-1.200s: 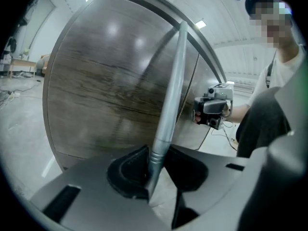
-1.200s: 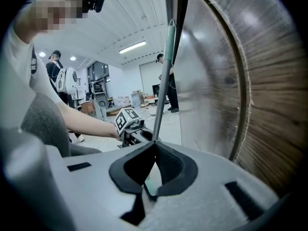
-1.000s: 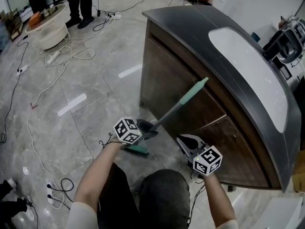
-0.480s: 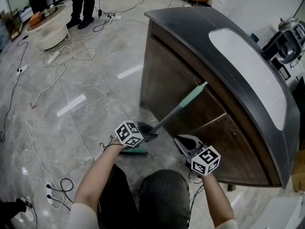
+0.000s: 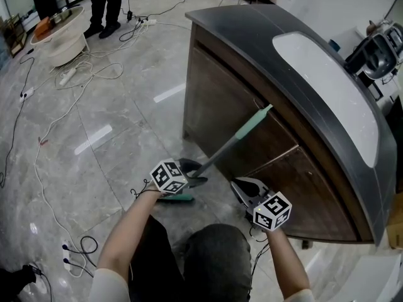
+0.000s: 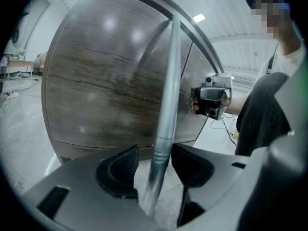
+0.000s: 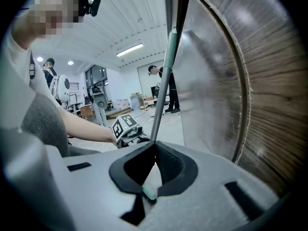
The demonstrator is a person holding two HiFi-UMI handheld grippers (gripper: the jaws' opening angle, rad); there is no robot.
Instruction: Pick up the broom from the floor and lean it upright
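Head view: broom (image 5: 230, 145) was off the floor (image 5: 107, 162) at the handle end. It leaned steeply, its green grip tip against the dark wood front of the desk (image 5: 214, 87) and its green head low near the person's knees. Left gripper (image 5: 194, 172) was at the lower shaft. Right gripper (image 5: 235, 184) was well to the side, near the desk front and clear of the broom. Cables lay loose on the floor further back.

Left gripper view: jaws had just been opening and stood wide. The metal shaft ran up between them with a gap on each side, so the pads were not pressing on it. Shaft ran up along the desk front, and the right gripper showed beyond it.

Right gripper view: jaw tips met, closed on nothing. Broom shaft rose past the tips alongside the desk's curved edge, with the left gripper at its base.
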